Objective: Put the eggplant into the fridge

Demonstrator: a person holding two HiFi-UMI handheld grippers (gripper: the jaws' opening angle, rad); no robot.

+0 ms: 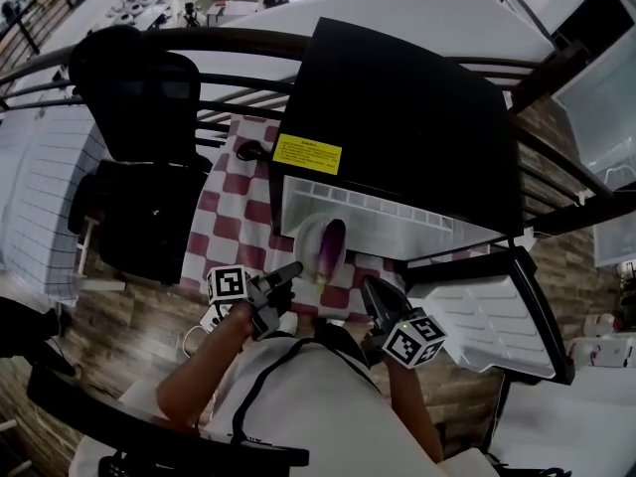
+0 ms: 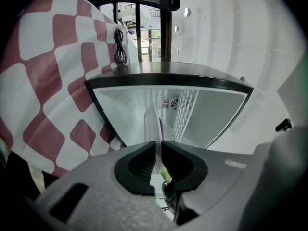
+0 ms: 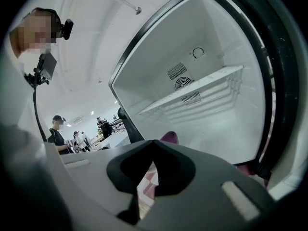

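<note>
- The fridge (image 1: 397, 107) is a small black one. It stands on a tabletop under a red-and-white checked cloth (image 1: 238, 197), toward the far right corner.
- Its door (image 1: 497, 316) is swung open to the right, past the tabletop's right edge. The white inside and a wire shelf (image 3: 192, 88) are in view.
- The eggplant (image 1: 331, 249) is purple with a green stem. It lies on a white plate (image 1: 310, 238) that is held in the air at the near edge of the tabletop, right at the fridge's open mouth. The head view does not show whether the plate has crossed the threshold.
- The left gripper (image 1: 291, 271) has its tongs pinching the plate's near rim. In the left gripper view the thin rim runs edge-on between the two dark pads, and the green stem shows just behind them.
- The right gripper (image 1: 370, 288) is near the plate's right side and apart from it. Its tongs are pressed together at the tips with nothing between them. In the right gripper view the eggplant's purple end shows just beyond them.
- A yellow label (image 1: 307, 154) sits on the fridge top at its front left corner.
- A coiled black cable (image 2: 120, 47) lies on the cloth to the left of the fridge.
- A black office chair (image 1: 139, 97) stands off the tabletop's left edge.
</note>
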